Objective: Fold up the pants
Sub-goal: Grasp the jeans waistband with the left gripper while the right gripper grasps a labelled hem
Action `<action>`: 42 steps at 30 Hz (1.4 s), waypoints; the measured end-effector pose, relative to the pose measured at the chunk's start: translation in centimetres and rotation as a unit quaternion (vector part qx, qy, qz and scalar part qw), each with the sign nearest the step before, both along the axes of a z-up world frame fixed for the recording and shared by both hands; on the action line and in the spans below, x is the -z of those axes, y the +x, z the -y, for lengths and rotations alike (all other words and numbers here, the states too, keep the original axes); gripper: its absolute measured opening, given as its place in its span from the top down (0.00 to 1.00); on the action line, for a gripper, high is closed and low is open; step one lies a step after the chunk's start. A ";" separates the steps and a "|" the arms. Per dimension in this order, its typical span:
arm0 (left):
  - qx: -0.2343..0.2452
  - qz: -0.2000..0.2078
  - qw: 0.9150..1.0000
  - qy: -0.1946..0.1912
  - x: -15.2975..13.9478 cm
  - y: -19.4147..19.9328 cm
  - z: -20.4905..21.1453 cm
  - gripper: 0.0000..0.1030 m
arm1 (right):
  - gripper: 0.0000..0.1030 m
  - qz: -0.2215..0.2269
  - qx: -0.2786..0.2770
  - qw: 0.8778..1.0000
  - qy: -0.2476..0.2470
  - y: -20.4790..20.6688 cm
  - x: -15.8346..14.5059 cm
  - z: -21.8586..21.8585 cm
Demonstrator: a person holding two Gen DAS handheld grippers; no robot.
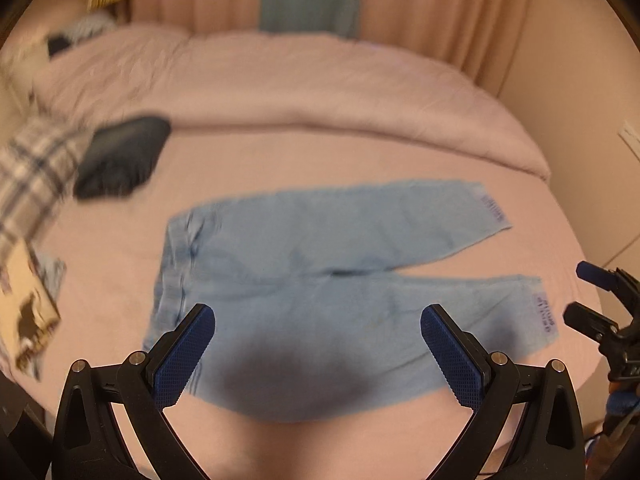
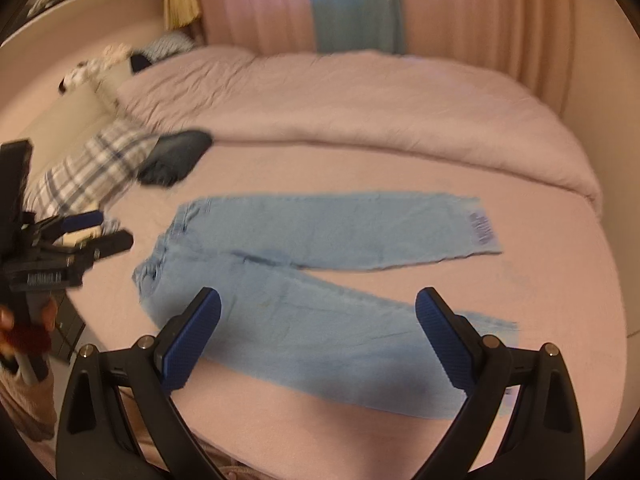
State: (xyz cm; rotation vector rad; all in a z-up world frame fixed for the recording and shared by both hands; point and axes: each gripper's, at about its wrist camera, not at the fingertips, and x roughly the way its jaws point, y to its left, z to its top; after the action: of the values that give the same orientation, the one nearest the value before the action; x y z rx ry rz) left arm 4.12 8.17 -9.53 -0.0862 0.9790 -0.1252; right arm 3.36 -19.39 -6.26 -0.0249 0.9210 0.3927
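Left tool [image 1: 318,354] and right tool [image 2: 318,338]: both held spread and empty above the near edge of the bed, judged ready for a first grasp.

Bed [image 1: 320,92]: pink sheet, used as the folding surface.

Pants [image 1: 320,272]: pale blue, laid flat and unfolded, waistband left, legs parted rightward.

Checked cloth [image 1: 32,176], dark garment [image 1: 120,156]: set aside far left.

Containers: none seen.

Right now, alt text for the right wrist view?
Light blue pants lie flat on a pink bed, legs spread rightward. The open right gripper hovers above them; the left gripper shows at the left edge.
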 end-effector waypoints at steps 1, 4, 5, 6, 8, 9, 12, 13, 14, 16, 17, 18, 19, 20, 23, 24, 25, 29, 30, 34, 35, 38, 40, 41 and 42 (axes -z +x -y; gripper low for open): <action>-0.009 -0.012 1.000 -0.003 1.1 0.3 -1.0 0.00 | 0.05 -0.007 -0.013 1.000 -0.002 0.4 1.0 -0.6; -0.048 -0.034 0.998 0.004 4.6 0.9 -4.6 0.00 | 0.06 -0.036 -0.041 0.999 -0.001 1.4 4.1 -2.1; -0.067 -0.035 0.997 0.015 5.7 1.0 -5.9 0.00 | 0.07 -0.048 -0.043 0.998 -0.001 1.7 5.2 -2.3; -0.085 -0.038 0.995 0.023 6.6 1.1 -7.0 0.00 | 0.08 -0.061 -0.040 0.997 -0.002 1.9 6.5 -2.3; -0.119 -0.049 0.991 0.029 8.8 0.9 -9.5 0.00 | 0.10 -0.087 -0.016 0.996 -0.005 2.6 9.1 -1.3; -0.129 -0.058 0.990 0.024 9.8 1.0 -10.8 0.00 | 0.10 -0.102 0.004 0.995 0.002 2.9 10.3 -0.3; -0.165 -0.093 0.982 0.012 12.6 0.7 -13.7 0.00 | 0.11 -0.130 0.034 0.991 0.030 2.7 12.8 2.1; -0.172 -0.101 0.980 0.010 13.2 0.4 -14.2 0.00 | 0.11 -0.130 0.026 0.991 0.032 2.3 13.1 2.0; -0.175 -0.104 0.979 0.009 13.6 0.1 -14.5 0.00 | 0.12 -0.128 0.010 0.991 0.030 1.9 13.3 1.9; -0.170 -0.106 0.980 0.001 14.1 -0.6 -14.7 0.00 | 0.16 -0.113 -0.041 0.993 0.004 0.3 13.2 1.1; -0.165 -0.109 0.980 -0.005 14.5 -0.5 -14.6 0.00 | 0.16 -0.098 -0.053 0.994 -0.020 -0.5 13.1 1.1; -0.160 -0.112 0.981 -0.011 14.9 -0.5 -14.6 0.00 | 0.17 -0.090 -0.048 0.994 -0.040 -0.9 13.3 1.5; -0.156 -0.117 0.981 -0.018 15.2 -0.4 -14.5 0.00 | 0.18 -0.094 -0.025 0.994 -0.058 -0.9 13.6 2.6; -0.154 -0.125 0.980 -0.028 15.7 -0.4 -14.4 0.04 | 0.18 -0.106 0.005 0.993 -0.057 -0.6 14.0 4.0; -0.161 -0.133 0.977 -0.042 16.4 -0.1 -14.3 0.09 | 0.20 -0.137 0.093 0.986 -0.015 -0.4 14.7 8.6; -0.164 -0.129 0.977 -0.041 16.3 0.0 -14.3 0.11 | 0.20 -0.137 0.120 0.983 -0.007 -0.6 14.6 9.9; -0.165 -0.126 0.977 -0.044 16.1 0.0 -14.3 0.19 | 0.20 -0.135 0.155 0.979 0.004 -1.0 14.4 11.4; -0.159 -0.113 0.979 -0.057 15.4 -0.1 -14.2 0.45 | 0.20 -0.136 0.270 0.951 0.063 -3.4 14.0 17.3; -0.159 -0.112 0.979 -0.061 15.4 -0.3 -14.2 0.47 | 0.20 -0.139 0.295 0.942 0.075 -4.2 14.0 18.7; -0.166 -0.109 0.977 -0.078 15.1 -0.8 -14.3 0.55 | 0.23 -0.160 0.362 0.911 0.114 -7.5 14.8 22.1; -0.167 -0.111 0.977 -0.074 15.1 -0.8 -14.1 0.55 | 0.24 -0.166 0.365 0.908 0.126 -7.8 15.2 22.2; -0.172 -0.114 0.976 -0.071 15.0 -0.7 -13.9 0.55 | 0.30 -0.184 0.370 0.898 0.153 -7.6 16.6 22.1; -0.175 -0.115 0.975 -0.076 15.2 -1.0 -13.8 0.56 | 0.37 -0.179 0.373 0.896 0.160 -6.3 17.4 21.5; -0.177 -0.116 0.974 -0.081 15.3 -0.8 -13.8 0.58 | 0.41 -0.171 0.381 0.896 0.154 -5.9 17.5 21.2; -0.178 -0.117 0.973 -0.087 15.4 -0.8 -13.9 0.59 | 0.54 -0.165 0.392 0.893 0.146 -5.8 17.7 21.3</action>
State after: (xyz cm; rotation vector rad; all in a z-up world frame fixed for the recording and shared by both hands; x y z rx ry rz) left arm 3.29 22.09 -24.95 -0.4437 1.1710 0.1320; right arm -2.43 -40.69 -23.98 0.6938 1.1133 -0.2360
